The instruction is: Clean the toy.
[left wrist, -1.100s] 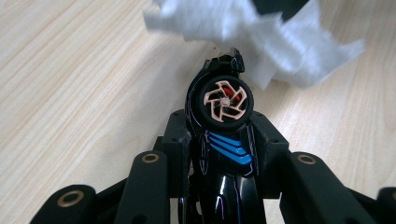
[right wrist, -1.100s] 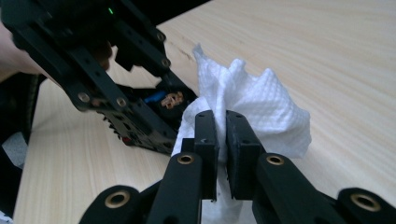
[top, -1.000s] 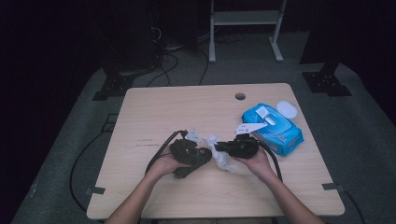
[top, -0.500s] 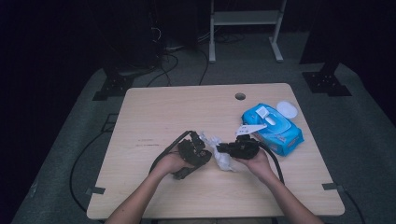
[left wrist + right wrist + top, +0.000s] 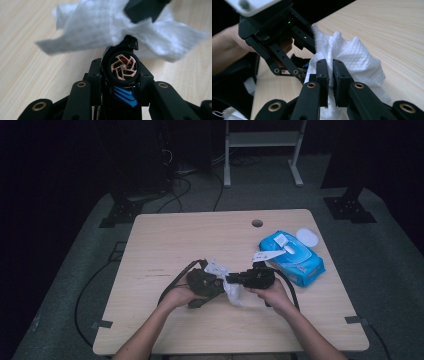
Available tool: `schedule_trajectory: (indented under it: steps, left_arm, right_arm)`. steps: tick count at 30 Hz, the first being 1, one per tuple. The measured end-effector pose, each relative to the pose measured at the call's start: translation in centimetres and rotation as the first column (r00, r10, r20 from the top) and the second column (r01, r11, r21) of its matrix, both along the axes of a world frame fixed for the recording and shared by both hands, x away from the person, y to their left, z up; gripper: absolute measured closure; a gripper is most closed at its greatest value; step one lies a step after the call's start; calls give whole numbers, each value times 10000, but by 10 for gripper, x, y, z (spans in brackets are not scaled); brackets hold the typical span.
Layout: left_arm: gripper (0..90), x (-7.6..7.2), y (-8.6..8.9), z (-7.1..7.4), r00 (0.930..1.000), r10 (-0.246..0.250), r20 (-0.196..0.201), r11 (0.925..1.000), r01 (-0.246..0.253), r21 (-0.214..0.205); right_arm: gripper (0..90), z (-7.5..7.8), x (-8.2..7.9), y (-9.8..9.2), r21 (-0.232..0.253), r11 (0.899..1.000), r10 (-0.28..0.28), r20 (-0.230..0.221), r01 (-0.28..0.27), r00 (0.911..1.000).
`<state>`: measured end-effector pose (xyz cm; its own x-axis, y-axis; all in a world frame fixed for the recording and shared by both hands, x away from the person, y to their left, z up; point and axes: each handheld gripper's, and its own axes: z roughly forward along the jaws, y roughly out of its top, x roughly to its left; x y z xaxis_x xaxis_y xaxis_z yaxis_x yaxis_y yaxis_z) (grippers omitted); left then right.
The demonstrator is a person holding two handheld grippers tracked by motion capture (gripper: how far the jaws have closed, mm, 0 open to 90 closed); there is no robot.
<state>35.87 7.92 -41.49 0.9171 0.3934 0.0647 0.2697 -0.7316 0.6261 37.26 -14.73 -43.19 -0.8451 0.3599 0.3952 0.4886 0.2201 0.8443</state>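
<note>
- Gripping a small glossy black object with blue stripes and a copper-coloured fan-like wheel (image 5: pixel 123 68), the left tongs (image 5: pixel 120 82) have their jaws closed on its sides; the wheel faces the left gripper view's camera.
- A crumpled white textured wipe (image 5: pixel 100 27) is draped over the far end of that black object, spreading to both sides above the pale wooden surface (image 5: pixel 27 75).
- The right tongs (image 5: pixel 330 75) have their jaws nearly together, pinching a fold of the white wipe (image 5: pixel 354 57) between the pads.
- In the right gripper view the left tongs (image 5: pixel 287 50) sit just beyond the wipe, with the person's left hand (image 5: pixel 227 47) behind them.
- From the high view, the left tongs (image 5: pixel 212 284) and the right tongs (image 5: pixel 235 280) meet tip to tip near the middle of the surface (image 5: pixel 175 235), with the wipe (image 5: pixel 227 285) bunched between and below them.
- The left hand (image 5: pixel 182 292) and right hand (image 5: pixel 272 292) each wrap a gripper from below, forearms angling in from the near edge.
- A black cable (image 5: pixel 172 282) loops out from the left gripper across the surface.
- A blue soft pack of wipes with its white flap lifted (image 5: pixel 292 257) lies to the right of the right gripper, close to it; whether they touch cannot be told.
- A round white lid (image 5: pixel 307 237) rests just beyond the pack.
</note>
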Motion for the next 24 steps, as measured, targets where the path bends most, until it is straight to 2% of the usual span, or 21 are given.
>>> schedule_trajectory:
  steps: [7, 10, 13, 16, 19, 24]
  left_arm:
    - [649, -4, 9, 8, 9992, -190, 347, 9973, 214, -698]
    - [649, -6, 7, 11, 9982, -306, 519, 9974, 339, -635]
    - [648, -6, 5, 11, 9977, -353, 576, 9965, 395, -740]
    - [648, -6, 7, 14, 9975, -309, 636, 9945, 370, -977]
    - [648, -7, 8, 14, 9975, -265, 656, 9927, 339, -1153]
    - [648, -6, 7, 18, 9968, -322, 731, 9878, 428, -1495]
  right_arm:
    - [833, -8, 5, -14, 177, 9998, -109, -455, 118, 9989]
    - [833, -7, 5, -17, 241, 9996, -106, -488, 118, 9988]
    - [834, 2, 3, -15, 622, 9981, 57, -273, -40, 9996]
    - [834, 6, 3, -16, 629, 9980, 42, -37, -39, 10000]
    - [833, -1, 4, -21, 307, 9994, -181, -121, 185, 9998]
    - [833, -21, 6, -26, -151, 9990, -423, -519, 416, 9978]
